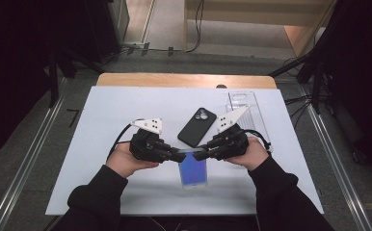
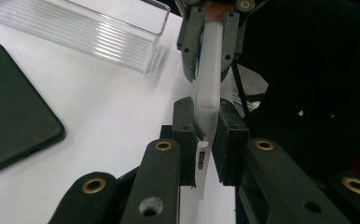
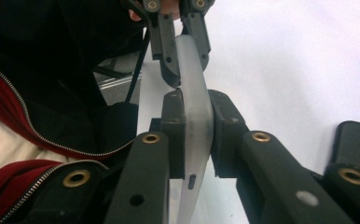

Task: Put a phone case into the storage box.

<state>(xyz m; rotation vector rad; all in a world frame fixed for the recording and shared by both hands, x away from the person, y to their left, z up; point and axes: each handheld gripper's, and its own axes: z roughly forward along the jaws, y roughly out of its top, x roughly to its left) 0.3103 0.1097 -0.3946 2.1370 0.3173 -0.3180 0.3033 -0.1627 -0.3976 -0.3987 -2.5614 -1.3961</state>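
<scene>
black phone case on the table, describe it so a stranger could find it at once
On the white table, look just beyond the two grippers, near the middle. The black case lies there flat and tilted, camera cutout at its far end. Unlike the clear tray to its right, it is opaque and matte black.

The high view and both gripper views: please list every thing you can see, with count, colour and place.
phone: one, blue-violet face, pale edge, held at its far end between both grippers, near table edge.
black case: one, black, flat on the table beyond the phone.
clear plastic box: one, transparent, far right of the table.
table: one, white top, wooden far edge.
left hand-held gripper: one, black, shut on the phone.
right hand-held gripper: one, black, shut on the phone.
sleeves: two, black, bottom of the high view.
</scene>
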